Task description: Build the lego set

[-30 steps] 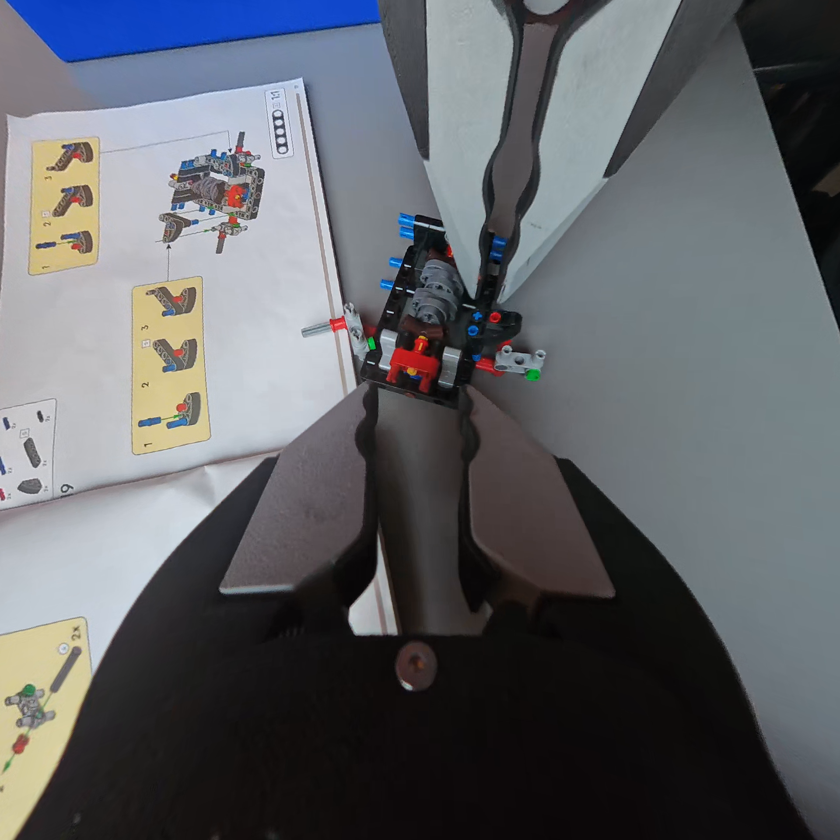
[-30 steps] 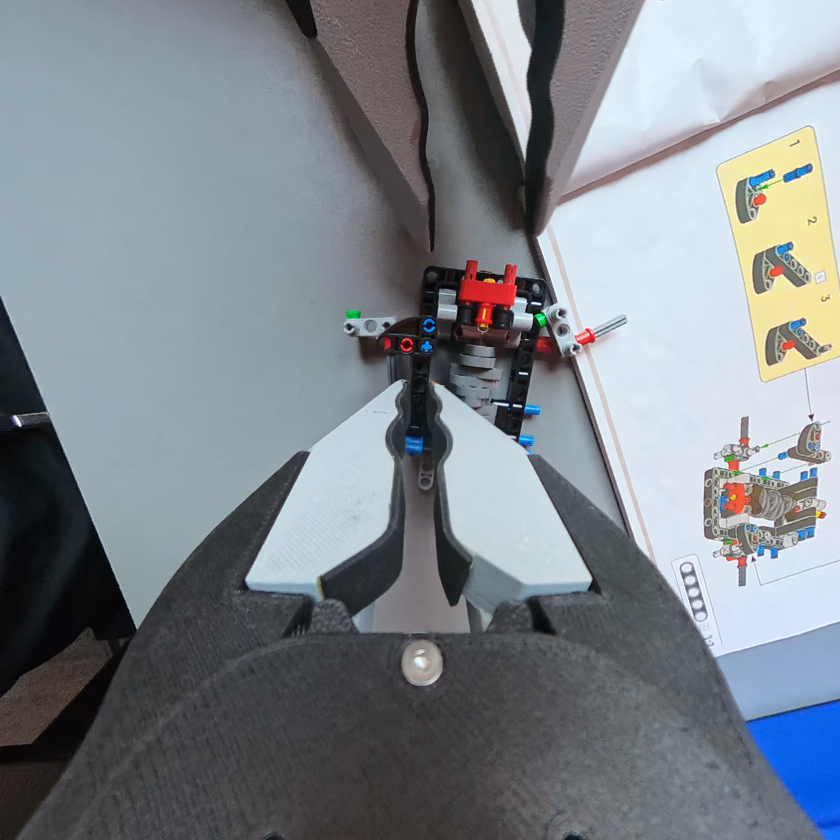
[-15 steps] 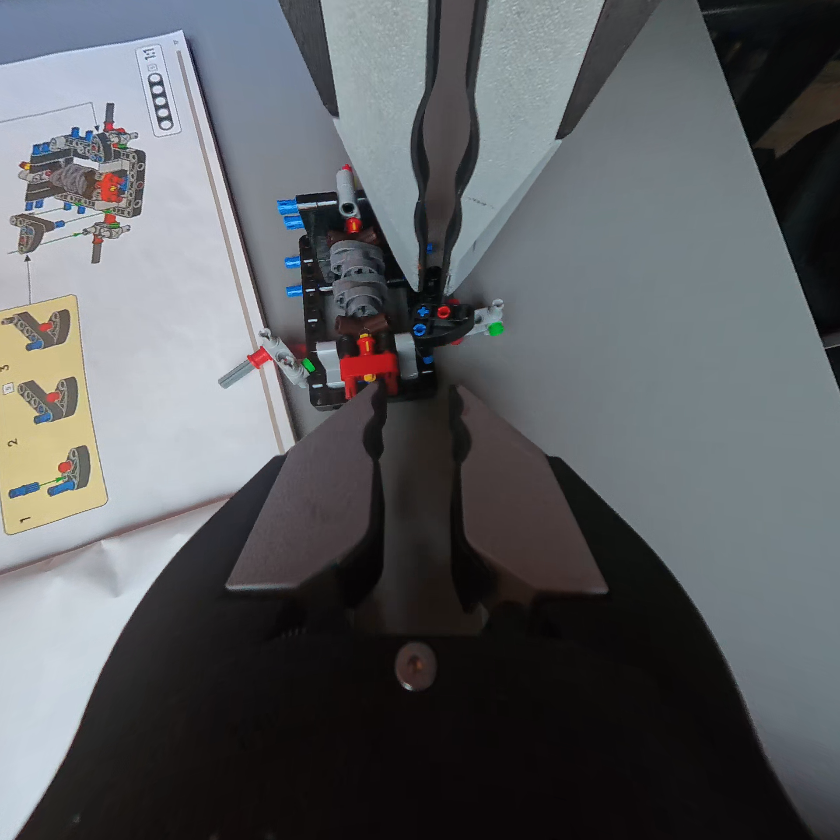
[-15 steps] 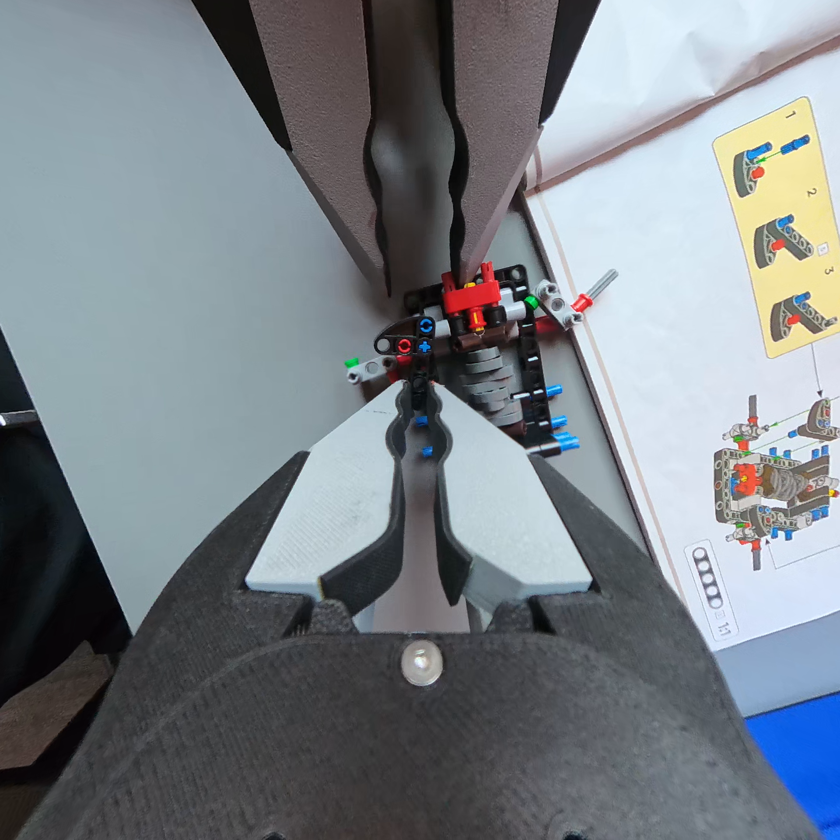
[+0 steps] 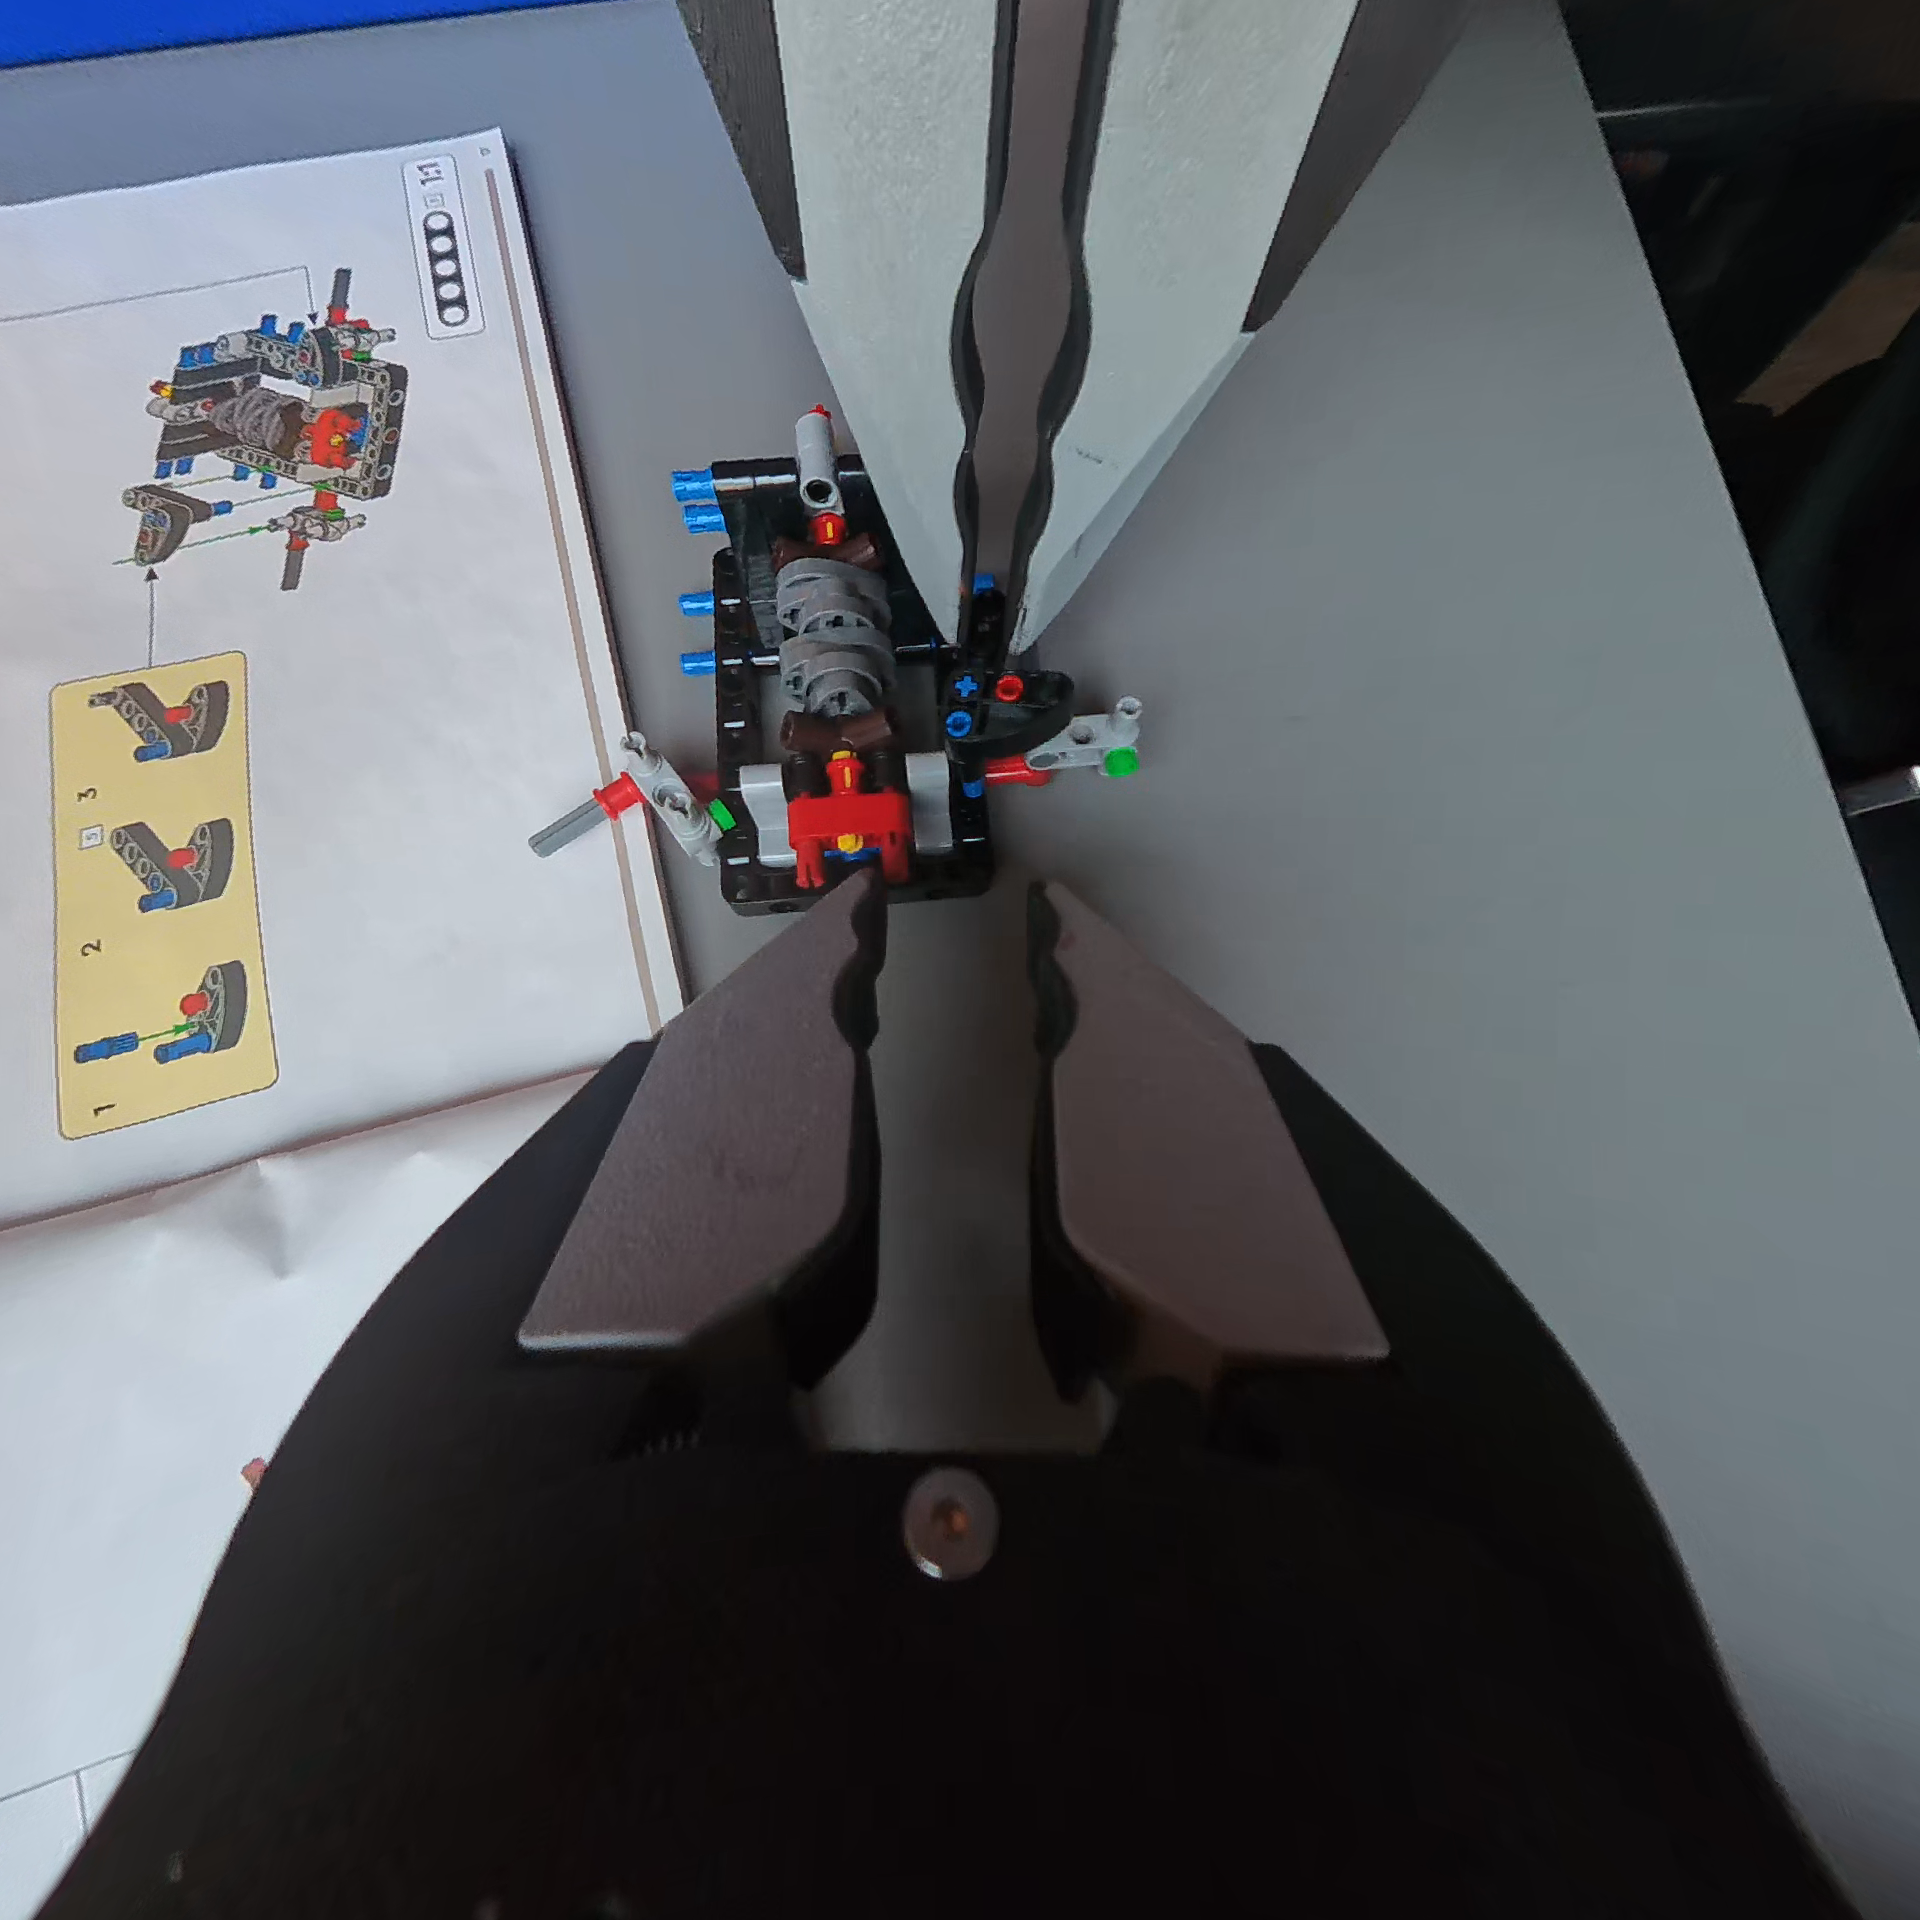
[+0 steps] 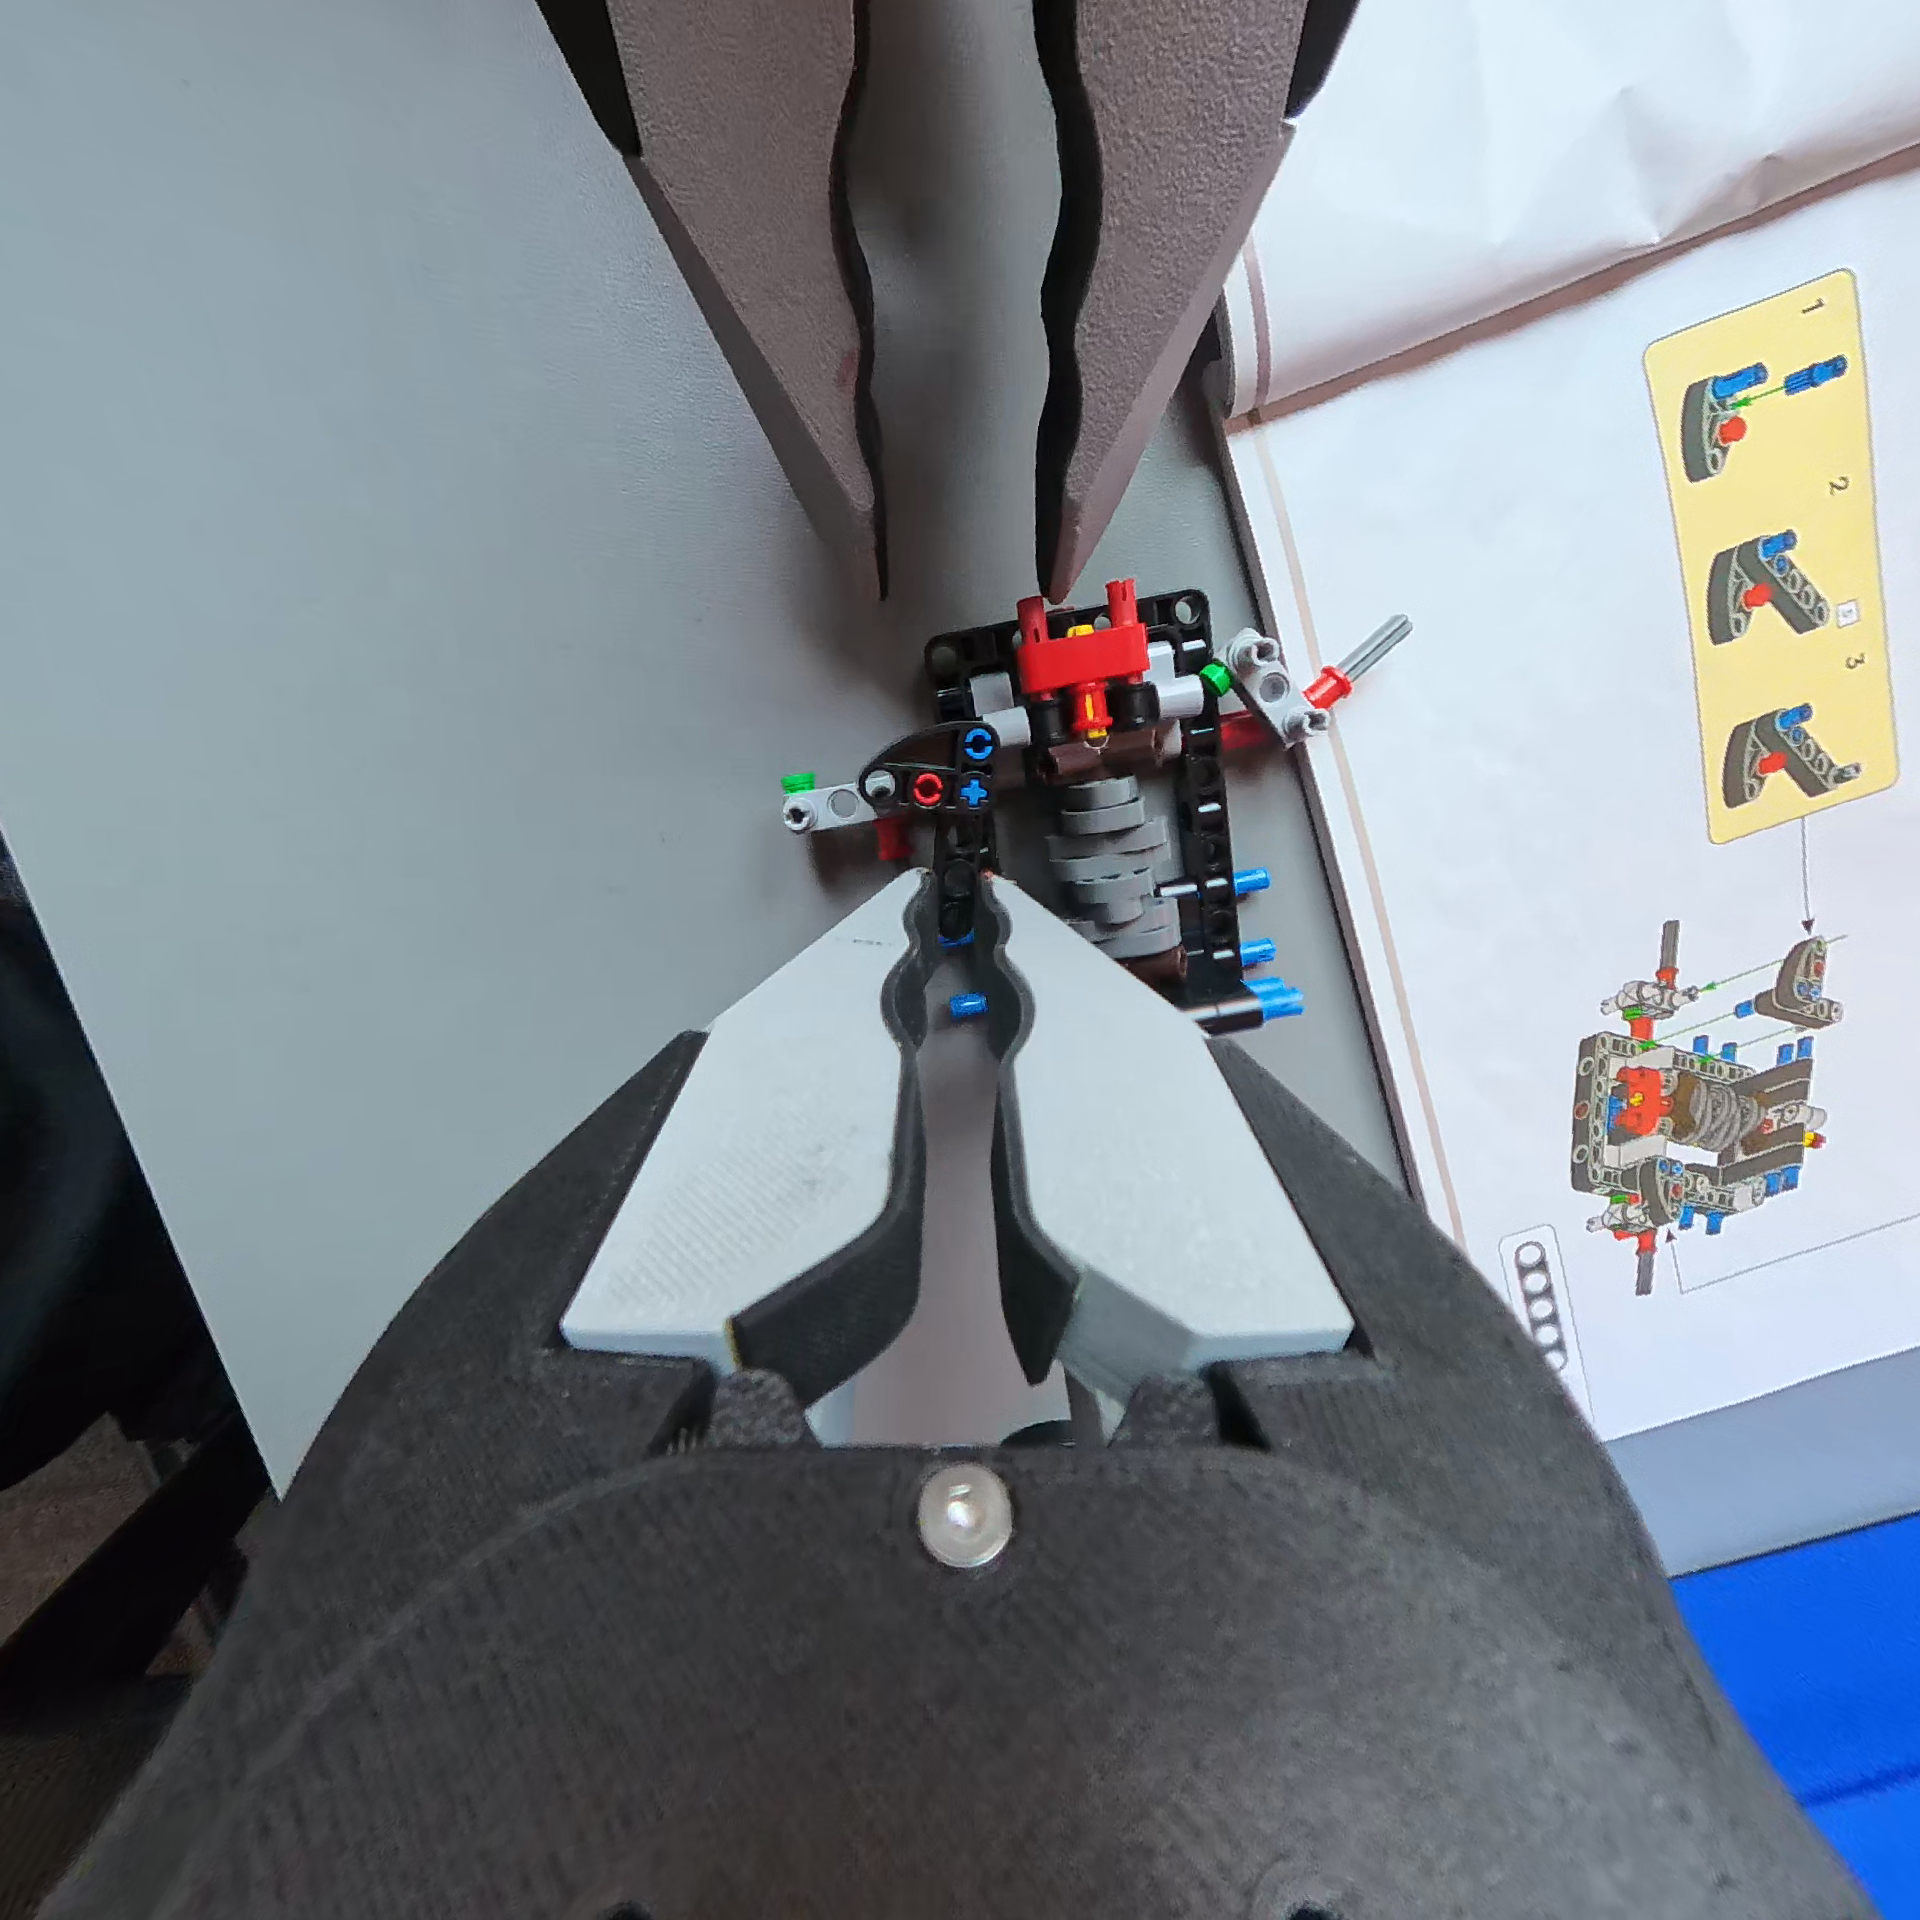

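In the left wrist view, the left gripper (image 5: 951, 899) stands open and empty; the lego model (image 5: 847, 686) lies at 12 o'clock, its long axis toward the gripper, touching one fingertip. The instruction sheet (image 5: 312, 675) at 9 o'clock carries print.

In the right wrist view, the right gripper (image 6: 958, 883), nearer, pinches the black bent beam (image 6: 951, 795) at 12 o'clock.

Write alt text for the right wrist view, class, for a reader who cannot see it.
The right gripper is shut on a black angled beam at the side of a small lego assembly on a grey table. Opposite, the open left gripper touches the assembly's red part with one fingertip. An instruction booklet lies to the right.
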{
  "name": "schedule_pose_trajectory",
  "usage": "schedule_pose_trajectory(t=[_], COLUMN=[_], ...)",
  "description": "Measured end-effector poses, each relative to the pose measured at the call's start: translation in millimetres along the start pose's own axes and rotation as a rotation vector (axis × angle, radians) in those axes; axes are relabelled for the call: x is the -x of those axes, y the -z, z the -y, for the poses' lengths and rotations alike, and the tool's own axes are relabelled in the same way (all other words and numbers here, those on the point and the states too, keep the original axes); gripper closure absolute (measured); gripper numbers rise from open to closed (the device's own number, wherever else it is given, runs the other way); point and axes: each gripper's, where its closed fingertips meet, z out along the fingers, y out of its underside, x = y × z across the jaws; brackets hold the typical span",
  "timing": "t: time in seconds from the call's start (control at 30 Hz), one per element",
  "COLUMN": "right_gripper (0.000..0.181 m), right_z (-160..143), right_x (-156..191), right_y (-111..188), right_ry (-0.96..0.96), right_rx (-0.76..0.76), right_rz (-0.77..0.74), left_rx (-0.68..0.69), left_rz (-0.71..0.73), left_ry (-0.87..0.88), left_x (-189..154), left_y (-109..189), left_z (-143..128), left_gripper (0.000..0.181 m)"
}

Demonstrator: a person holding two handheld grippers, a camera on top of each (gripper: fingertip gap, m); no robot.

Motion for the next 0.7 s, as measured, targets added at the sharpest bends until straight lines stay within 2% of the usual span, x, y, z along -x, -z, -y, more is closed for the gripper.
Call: schedule_pose_trajectory(t=[0.3, 0.5, 0.7], right_gripper=[0.178, 0.178, 0.178], right_z=[-0.9, 1.4, 1.3], right_x=[-2.6, -1.8, -1.6], right_y=[-3.3, -5.2, -5.8], right_ry=[0.048, 0.053, 0.063], right_rx=[0.024, 0.022, 0.059], right_rz=[-0.035, -0.029, -0.019], left_rx=[0.000, 0.030, 0.040], left_rz=[0.028, 0.017, -0.021], left_ry=[-0.057, -0.043, -0.034], left_x=[-3.5, -0.9, -5.4], left_y=[-0.3, -4.8, -10.2], left_z=[10.7, 0.7, -3.3], left_gripper=[0.164, 0.173, 0.172])
